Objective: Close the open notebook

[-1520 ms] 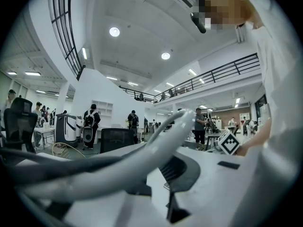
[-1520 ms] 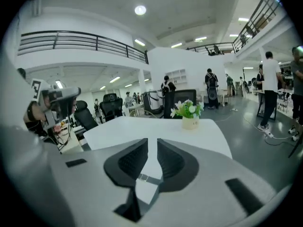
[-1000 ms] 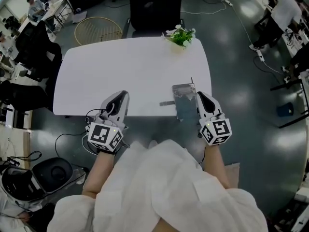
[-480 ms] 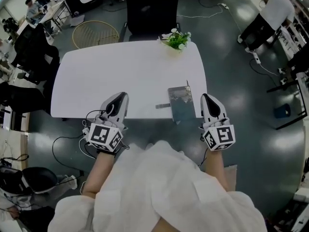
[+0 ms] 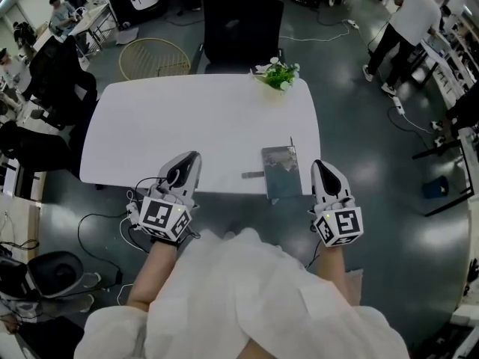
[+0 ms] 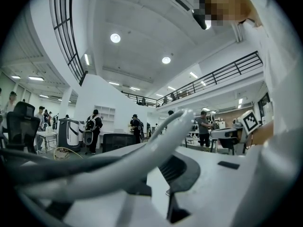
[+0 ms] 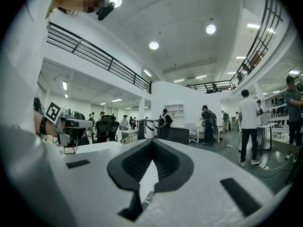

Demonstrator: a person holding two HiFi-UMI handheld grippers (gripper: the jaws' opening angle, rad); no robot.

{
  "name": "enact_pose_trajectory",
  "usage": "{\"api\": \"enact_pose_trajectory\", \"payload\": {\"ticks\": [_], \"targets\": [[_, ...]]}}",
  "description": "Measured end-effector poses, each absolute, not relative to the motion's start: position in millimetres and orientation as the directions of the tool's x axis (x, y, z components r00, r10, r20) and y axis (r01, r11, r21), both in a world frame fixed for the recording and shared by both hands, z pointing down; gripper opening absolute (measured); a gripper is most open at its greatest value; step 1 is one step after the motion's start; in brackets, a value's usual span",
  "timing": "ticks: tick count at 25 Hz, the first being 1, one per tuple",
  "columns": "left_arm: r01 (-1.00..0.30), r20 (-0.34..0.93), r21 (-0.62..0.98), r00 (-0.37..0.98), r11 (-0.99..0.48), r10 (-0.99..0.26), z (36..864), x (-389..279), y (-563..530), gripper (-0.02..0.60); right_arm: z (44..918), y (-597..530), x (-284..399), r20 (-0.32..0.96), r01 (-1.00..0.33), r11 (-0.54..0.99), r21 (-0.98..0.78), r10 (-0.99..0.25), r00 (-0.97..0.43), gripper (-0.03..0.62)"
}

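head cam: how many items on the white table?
3: potted plant at the far right edge; notebook at the near right edge; small dark strip just left of it. Nothing looks hidden.

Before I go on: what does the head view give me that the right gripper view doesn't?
Head view only: the notebook at the near edge of the table, just left of the right gripper, and the plant. Right gripper view only: its jaws close up, shut with nothing between them, and the balcony railing. Both: the left gripper and the table.
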State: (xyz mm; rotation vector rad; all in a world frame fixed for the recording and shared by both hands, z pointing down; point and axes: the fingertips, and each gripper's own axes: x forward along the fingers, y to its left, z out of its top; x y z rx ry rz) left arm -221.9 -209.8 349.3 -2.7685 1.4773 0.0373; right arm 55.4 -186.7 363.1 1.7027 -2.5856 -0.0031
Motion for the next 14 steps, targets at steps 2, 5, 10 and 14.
{"api": "enact_pose_trajectory", "payload": {"ticks": [2,5,10,14], "targets": [[-0.836,-0.022,0.007,0.548,-0.548,-0.836,348,-225,-208,0.015,360,-186,54,0.034,-0.915,0.402,0.028,-0.915,-0.401,0.002],[-0.843,-0.022,0.007,0.538,-0.538,-0.843,348,-231,-204,0.015,355,-185,48,0.027,-0.909,0.416,0.031,-0.909,-0.415,0.002],[-0.851,-0.024,0.004,0.526,-0.526,-0.850,351,-243,-199,0.015,354,-187,39,0.021,-0.900,0.434,0.039,-0.901,-0.433,0.002],[-0.853,-0.010,0.006,0.522,-0.522,-0.853,354,-255,-189,0.015,361,-180,33,0.043,-0.900,0.435,0.033,-0.900,-0.433,0.002]]}}
